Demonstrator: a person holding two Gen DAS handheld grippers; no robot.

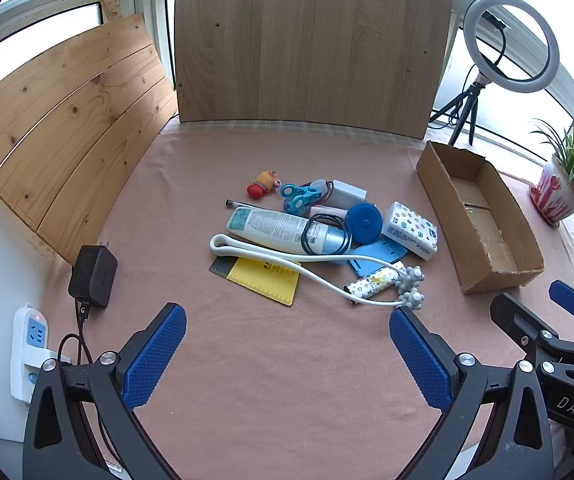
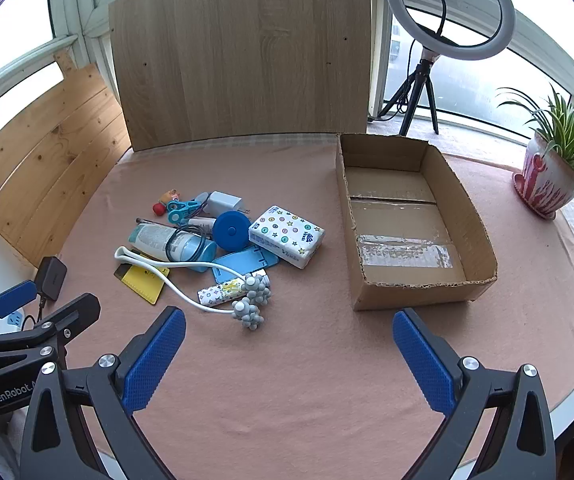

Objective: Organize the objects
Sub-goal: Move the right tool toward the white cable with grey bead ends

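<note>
1. Box [image 2: 415, 276] sat empty w/ long axis running near-to-far, well right of the pile.
2. Bottle [image 1: 279, 229] lay flat in the pile left of box, cap end pointing toward it.
3. Left gripper [image 1: 287, 356] & right gripper [image 2: 289, 356]: jaws wide apart, holding nothing.

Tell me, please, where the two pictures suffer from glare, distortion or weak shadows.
Left wrist view: the windows are blown out white, the board bows from fisheye distortion. Right wrist view: tape in the box glares, the table edge curves; shadows under the pile are soft in both; all looks sharp.
</note>
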